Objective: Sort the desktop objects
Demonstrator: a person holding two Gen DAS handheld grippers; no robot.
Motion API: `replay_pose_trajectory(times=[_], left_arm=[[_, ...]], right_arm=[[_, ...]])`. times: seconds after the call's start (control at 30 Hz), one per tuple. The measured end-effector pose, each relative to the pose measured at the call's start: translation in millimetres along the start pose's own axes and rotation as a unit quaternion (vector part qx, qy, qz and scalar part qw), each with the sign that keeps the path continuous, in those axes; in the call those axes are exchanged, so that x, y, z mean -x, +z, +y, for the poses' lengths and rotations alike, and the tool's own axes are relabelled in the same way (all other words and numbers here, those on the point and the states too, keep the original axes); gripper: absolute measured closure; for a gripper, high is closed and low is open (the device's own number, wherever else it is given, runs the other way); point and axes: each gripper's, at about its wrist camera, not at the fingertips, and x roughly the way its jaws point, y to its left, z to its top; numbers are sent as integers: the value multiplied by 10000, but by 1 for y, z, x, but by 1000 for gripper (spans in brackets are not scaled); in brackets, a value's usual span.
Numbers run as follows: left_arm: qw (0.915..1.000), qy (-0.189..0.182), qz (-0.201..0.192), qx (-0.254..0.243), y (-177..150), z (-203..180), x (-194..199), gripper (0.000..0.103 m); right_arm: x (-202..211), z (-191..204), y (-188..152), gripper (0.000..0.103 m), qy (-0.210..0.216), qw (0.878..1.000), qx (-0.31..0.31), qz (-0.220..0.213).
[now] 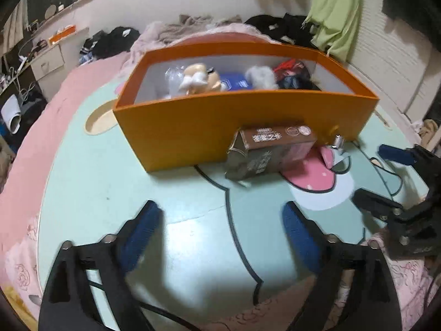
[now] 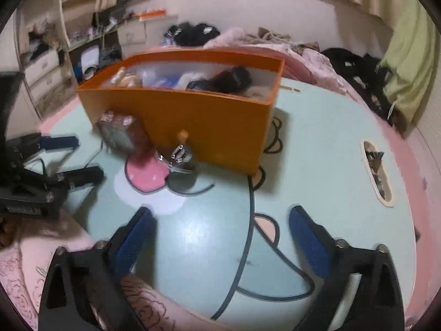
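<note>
An orange box (image 1: 242,115) stands on the pale green round table (image 1: 193,237), holding a plush toy (image 1: 198,78), a grey fluffy thing and dark items. A brown carton (image 1: 270,149) lies against its front wall, and a small shiny metal object (image 1: 338,141) stands just right of the carton. My left gripper (image 1: 220,218) hangs open over bare table, well short of the carton. In the right wrist view the orange box (image 2: 198,121), the carton (image 2: 121,135) and the metal object (image 2: 179,155) lie ahead. My right gripper (image 2: 220,220) is open and empty.
The table has a cartoon print and oval handle cut-outs (image 2: 376,173). Pink bedding (image 1: 24,165) surrounds it, with clothes piled behind. The other gripper (image 1: 399,182) shows at the right edge of the left wrist view. A pink patterned sleeve (image 2: 143,303) lies under the right gripper.
</note>
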Motion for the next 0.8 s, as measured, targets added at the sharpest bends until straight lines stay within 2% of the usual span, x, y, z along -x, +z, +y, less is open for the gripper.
replay_pose_trajectory(times=[0.07, 0.8], left_arm=[[10000, 1, 25, 9, 1, 0, -1, 0], [10000, -7, -14, 14, -4, 2, -1, 0]], right_arm=[[0, 1, -1, 1, -65, 10000, 49, 1], [1, 1, -1, 0, -24, 10000, 50, -45]])
